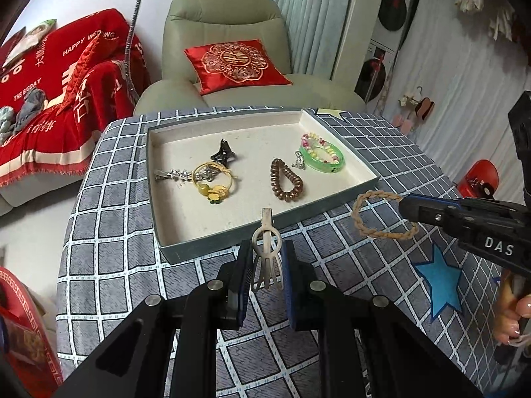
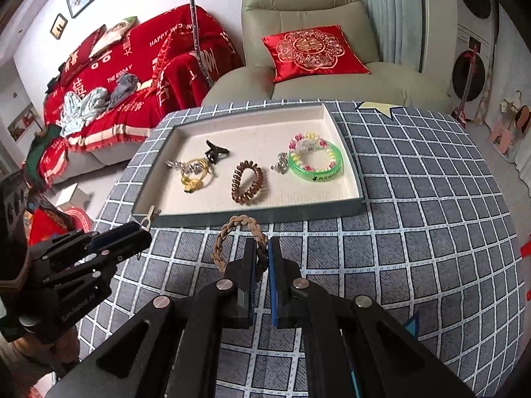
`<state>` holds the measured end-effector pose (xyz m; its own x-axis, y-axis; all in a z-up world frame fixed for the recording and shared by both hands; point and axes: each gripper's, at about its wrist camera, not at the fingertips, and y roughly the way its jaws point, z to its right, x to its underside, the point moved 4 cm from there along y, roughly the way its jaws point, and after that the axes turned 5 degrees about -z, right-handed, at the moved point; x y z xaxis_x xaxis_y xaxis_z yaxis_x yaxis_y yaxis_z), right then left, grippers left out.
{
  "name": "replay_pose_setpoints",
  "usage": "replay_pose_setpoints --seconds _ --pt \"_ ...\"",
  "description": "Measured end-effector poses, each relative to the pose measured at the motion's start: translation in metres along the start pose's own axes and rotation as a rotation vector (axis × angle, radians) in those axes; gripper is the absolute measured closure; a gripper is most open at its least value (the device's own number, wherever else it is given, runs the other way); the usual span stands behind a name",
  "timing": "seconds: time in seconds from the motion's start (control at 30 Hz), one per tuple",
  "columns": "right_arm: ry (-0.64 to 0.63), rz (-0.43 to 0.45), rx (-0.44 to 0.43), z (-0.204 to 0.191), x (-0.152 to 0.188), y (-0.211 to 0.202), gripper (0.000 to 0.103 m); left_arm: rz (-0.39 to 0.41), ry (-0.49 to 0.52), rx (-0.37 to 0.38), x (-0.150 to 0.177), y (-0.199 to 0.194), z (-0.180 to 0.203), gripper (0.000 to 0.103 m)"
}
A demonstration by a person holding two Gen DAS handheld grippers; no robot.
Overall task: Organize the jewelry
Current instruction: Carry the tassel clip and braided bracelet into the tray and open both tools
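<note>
Your left gripper (image 1: 265, 267) clamps a silvery metal hair clip (image 1: 266, 252) above the checked grey table (image 1: 116, 265), apparently clear of it. Your right gripper (image 2: 262, 258) pinches a tan braided hair tie (image 2: 232, 232) just before the shallow cream-lined tray (image 2: 348, 152).

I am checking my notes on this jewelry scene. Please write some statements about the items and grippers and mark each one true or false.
1. The left gripper holds a metal hair clip. True.
2. The right gripper is open and holds nothing. False: it is shut on a braided hair tie.
3. The brown spiral hair tie lies inside the tray. True.
4. The green bangle lies on the checked tablecloth. False: it lies in the tray.
</note>
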<state>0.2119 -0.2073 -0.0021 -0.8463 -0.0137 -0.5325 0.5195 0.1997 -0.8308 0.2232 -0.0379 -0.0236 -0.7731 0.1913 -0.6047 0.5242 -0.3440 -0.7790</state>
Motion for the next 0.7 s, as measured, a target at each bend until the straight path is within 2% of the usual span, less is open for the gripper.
replay_pose_setpoints --seconds 0.7 --pt "0.018 0.015 -0.01 -0.002 -0.011 -0.009 0.096 0.041 -0.012 -0.041 -0.006 -0.013 -0.005 0.069"
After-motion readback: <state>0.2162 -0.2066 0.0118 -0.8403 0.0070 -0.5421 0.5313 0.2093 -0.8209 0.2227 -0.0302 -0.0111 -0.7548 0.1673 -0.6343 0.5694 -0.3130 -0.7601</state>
